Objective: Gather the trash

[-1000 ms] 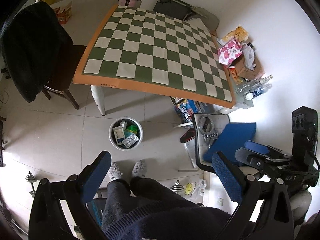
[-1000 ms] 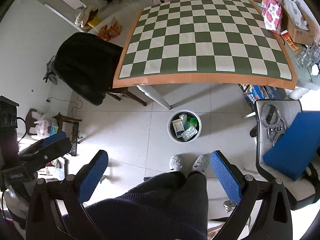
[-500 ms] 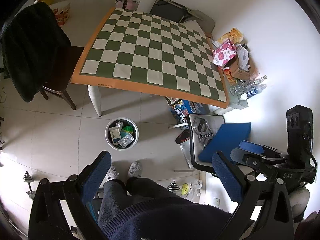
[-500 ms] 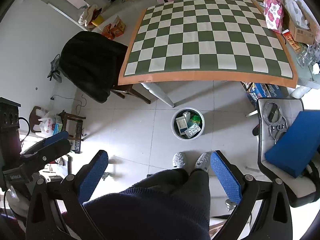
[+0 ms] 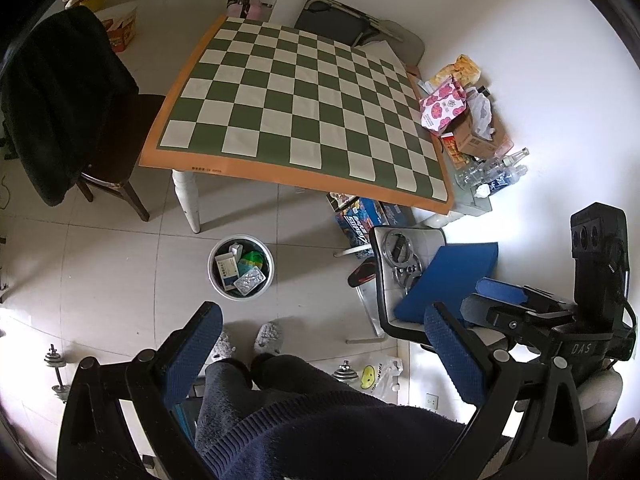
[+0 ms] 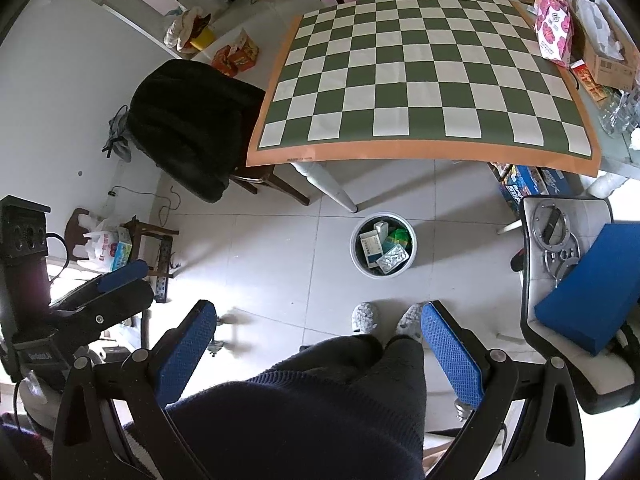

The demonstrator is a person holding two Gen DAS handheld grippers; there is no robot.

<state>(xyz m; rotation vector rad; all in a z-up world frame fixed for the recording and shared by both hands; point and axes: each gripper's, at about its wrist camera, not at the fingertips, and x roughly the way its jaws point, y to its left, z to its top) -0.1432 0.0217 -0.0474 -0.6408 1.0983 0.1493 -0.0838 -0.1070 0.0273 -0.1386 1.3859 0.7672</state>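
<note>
Trash [image 5: 239,269] already down in the bin [image 5: 212,280] on the floor, checkered tabletop [image 5: 304,100] bare, left gripper [image 5: 320,356] and right gripper [image 6: 316,352] both spread, empty; seemingly finished.

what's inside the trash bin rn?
The trash bin holds white medicine boxes, a silver blister pack and green packaging. Anything beneath them is covered.

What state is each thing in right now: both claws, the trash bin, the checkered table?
Left claw: open, empty.
Right claw: open, empty.
Trash bin: upright on the floor, holding boxes and a blister pack.
Checkered table: top bare.
</note>
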